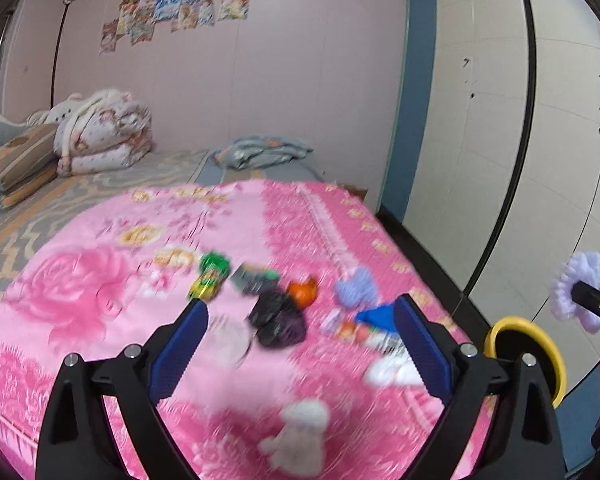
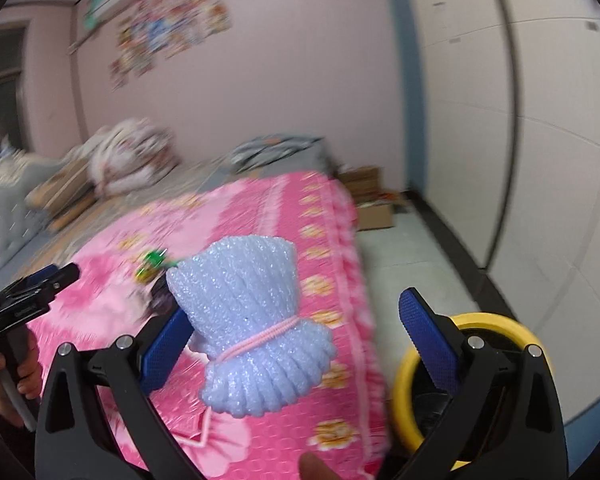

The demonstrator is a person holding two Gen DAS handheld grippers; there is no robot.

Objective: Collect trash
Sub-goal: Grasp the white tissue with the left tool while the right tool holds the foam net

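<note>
Blurred trash lies on the pink flowered bedspread (image 1: pixel 100 300): a green wrapper (image 1: pixel 210 276), a dark packet (image 1: pixel 254 278), an orange scrap (image 1: pixel 302 290), a dark purple bag (image 1: pixel 278 322), a lavender foam net (image 1: pixel 356 286), a blue wrapper (image 1: pixel 376 316) and a white fluffy lump (image 1: pixel 300 432). My left gripper (image 1: pixel 302 302) hovers open over them, holding nothing. My right gripper (image 2: pixel 296 304) stands wide open. A second lavender foam net (image 2: pixel 256 332) with a pink band rests against its left finger only, clear of the right pad. The yellow-rimmed bin (image 2: pixel 496 320) is below right.
The bin (image 1: pixel 528 360) stands on the floor by the bed's right side, in front of a white wardrobe (image 1: pixel 500 120). Folded quilts (image 1: pixel 100 132) and pillows lie at the bed's far end. Cardboard boxes (image 2: pixel 372 200) sit in the corner. A hand (image 2: pixel 12 368) holds the left gripper.
</note>
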